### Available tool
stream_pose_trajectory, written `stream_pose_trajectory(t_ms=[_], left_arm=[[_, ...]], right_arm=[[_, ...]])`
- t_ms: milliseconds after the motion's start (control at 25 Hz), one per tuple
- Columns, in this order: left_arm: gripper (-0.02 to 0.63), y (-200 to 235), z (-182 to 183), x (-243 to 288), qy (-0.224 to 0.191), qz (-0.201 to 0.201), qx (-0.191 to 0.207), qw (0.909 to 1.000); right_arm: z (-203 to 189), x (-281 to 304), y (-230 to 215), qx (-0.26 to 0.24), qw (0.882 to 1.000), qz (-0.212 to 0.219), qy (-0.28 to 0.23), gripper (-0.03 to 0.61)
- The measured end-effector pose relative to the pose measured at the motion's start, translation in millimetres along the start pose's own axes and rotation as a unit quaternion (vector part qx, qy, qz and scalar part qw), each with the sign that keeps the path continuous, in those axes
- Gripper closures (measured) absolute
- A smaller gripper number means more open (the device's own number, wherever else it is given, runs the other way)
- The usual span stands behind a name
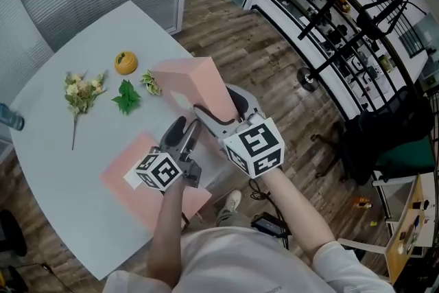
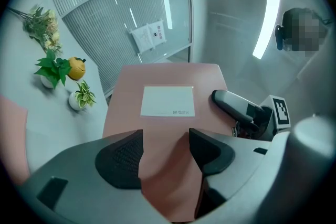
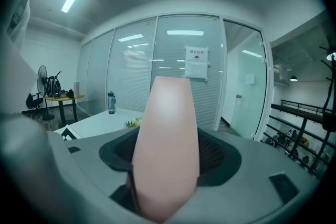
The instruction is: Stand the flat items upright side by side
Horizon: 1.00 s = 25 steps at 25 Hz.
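Note:
A pink flat box (image 1: 195, 82) with a white label (image 2: 168, 100) is tilted up off the white table (image 1: 62, 168). My right gripper (image 1: 209, 114) is shut on its near edge, and the pink edge (image 3: 167, 128) fills the jaws in the right gripper view. My left gripper (image 1: 193, 127) points level at the box's labelled face. Its jaws (image 2: 165, 136) stand wide apart, and I see nothing pinched between them. The right gripper's finger (image 2: 233, 106) shows at the box's right side. A second pink flat item (image 1: 134, 178) lies on the table under my left hand.
At the table's far side are an orange ornament (image 1: 125, 62), a green leafy plant (image 1: 126, 97), a small variegated plant (image 1: 150, 82) and a dried flower sprig (image 1: 82, 92). A bottle (image 1: 8, 119) sits at the left edge. A chair (image 1: 384, 141) and racks stand to the right.

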<state>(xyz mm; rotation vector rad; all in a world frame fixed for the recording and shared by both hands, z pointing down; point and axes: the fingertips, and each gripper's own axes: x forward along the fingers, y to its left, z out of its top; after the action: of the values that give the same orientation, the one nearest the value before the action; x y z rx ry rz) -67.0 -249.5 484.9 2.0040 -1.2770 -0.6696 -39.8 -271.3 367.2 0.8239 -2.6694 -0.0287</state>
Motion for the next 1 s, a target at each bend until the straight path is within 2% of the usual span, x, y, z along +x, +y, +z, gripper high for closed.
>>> stream_pose_trajectory(t_ms=[320,480,760,1000], left_arm=[[0.348,4,-2,0,-0.004,0.003,-0.012,0.9999],[0.348,7,-7,0,0.003,0.006,-0.013,0.9999],[0.348,8,-15,-3,0.018,0.015,-0.011,0.9997],[0.348,21,-31,-8,0.051,0.04,-0.001,0.9979]], right_arm=[[-3,-15,0,0.011,0.997,-0.018,-0.078,0.261],[-14,-22,0,0.031,0.994,-0.032,-0.098,0.261],[-34,-34,3,0.043,0.996,-0.037,-0.076,0.261],[-73,-37,7,0.036,0.999,-0.028,-0.025,0.261]])
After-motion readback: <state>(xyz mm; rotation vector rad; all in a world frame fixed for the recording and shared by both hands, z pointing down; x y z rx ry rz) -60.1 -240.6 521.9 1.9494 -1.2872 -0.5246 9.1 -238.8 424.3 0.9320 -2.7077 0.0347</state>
